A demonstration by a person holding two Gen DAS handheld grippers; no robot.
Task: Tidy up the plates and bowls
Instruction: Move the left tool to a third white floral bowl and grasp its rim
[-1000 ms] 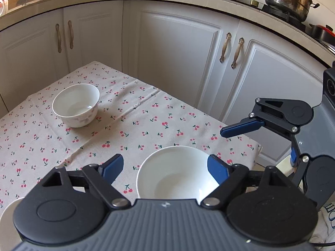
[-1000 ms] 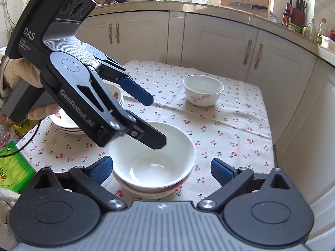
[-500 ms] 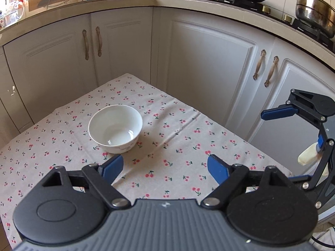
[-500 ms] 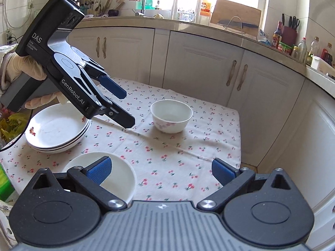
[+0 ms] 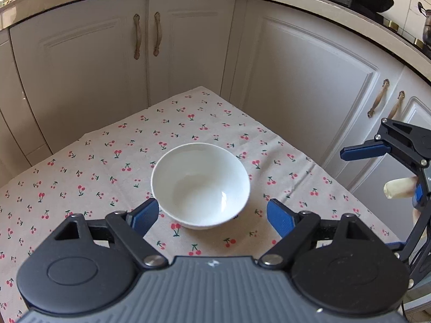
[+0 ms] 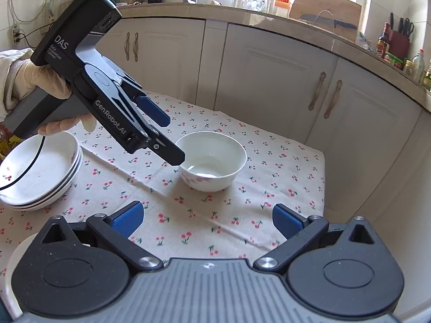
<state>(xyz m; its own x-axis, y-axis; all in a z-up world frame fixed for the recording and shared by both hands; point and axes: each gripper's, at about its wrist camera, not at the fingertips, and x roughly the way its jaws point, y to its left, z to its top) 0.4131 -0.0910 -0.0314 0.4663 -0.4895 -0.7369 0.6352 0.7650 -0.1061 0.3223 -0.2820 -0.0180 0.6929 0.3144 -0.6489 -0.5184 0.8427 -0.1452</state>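
Note:
A small white bowl [image 5: 200,185] with pink flowers on its side stands on the cherry-print tablecloth [image 5: 107,161]; it also shows in the right wrist view [image 6: 212,160]. My left gripper [image 5: 211,216] is open and empty, its jaws just short of the bowl on either side. From the right wrist view the left gripper [image 6: 173,137] hovers at the bowl's left rim. My right gripper [image 6: 207,220] is open and empty, a little back from the bowl. A stack of white plates [image 6: 40,172] sits at the left.
Another white dish rim [image 6: 13,263] peeks out at the lower left under my right gripper. The right gripper [image 5: 390,148] shows at the right edge of the left wrist view. White cabinets [image 6: 269,80] close in behind the table; the table edge [image 6: 323,177] drops off on the right.
My left gripper has left the larger bowl and moved forward over the table to the small bowl, which now sits between its open jaws. My right gripper has moved closer to the small bowl too.

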